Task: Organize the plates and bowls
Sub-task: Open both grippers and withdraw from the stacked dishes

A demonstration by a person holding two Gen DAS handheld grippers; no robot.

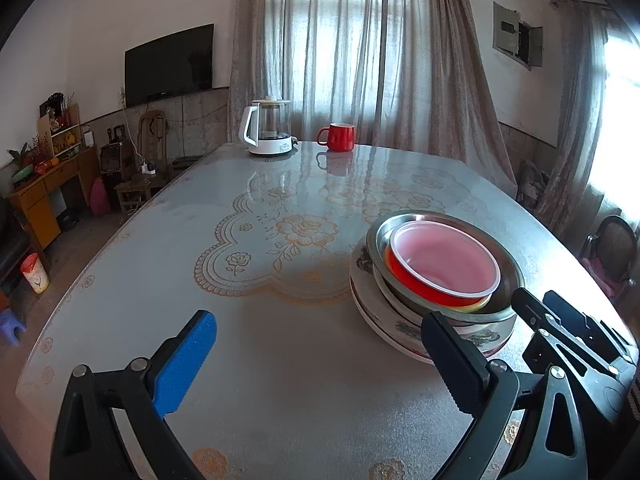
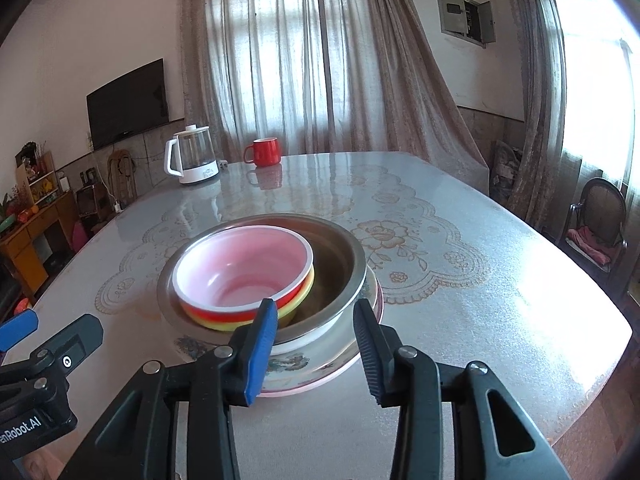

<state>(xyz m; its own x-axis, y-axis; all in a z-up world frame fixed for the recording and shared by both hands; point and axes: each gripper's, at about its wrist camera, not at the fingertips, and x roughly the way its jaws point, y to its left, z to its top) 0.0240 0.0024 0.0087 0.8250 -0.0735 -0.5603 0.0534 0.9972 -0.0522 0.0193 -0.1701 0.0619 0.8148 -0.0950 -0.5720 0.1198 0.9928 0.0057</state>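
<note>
One stack held everything I had to sort: a red bowl [image 2: 244, 276] sat in a yellow bowl [image 2: 298, 300], those two inside a steel bowl [image 2: 340, 264], and that on flowered plates [image 2: 292, 364], all together on the table [image 2: 480, 280]. In my right view the stack lay just ahead at twelve o'clock; in my left view it sat off at two o'clock. My left gripper [image 1: 320, 364] stood spread as wide as it went, with only bare tabletop between its fingers and nothing held. My right gripper [image 2: 316, 344] was partly open, its fingers astride the near rim of the steel bowl and plates; I could not tell whether the pads touched the rim, and I saw no grip. A kettle [image 2: 192, 158] and a red mug [image 2: 264, 152] stood well apart at the far edge, toward eleven and twelve o'clock. I judged the nesting done and the step in hand to be letting go or squaring up the pile. Any next move would need both grippers to stay clear of the rims, so the pile was not knocked askew.
</note>
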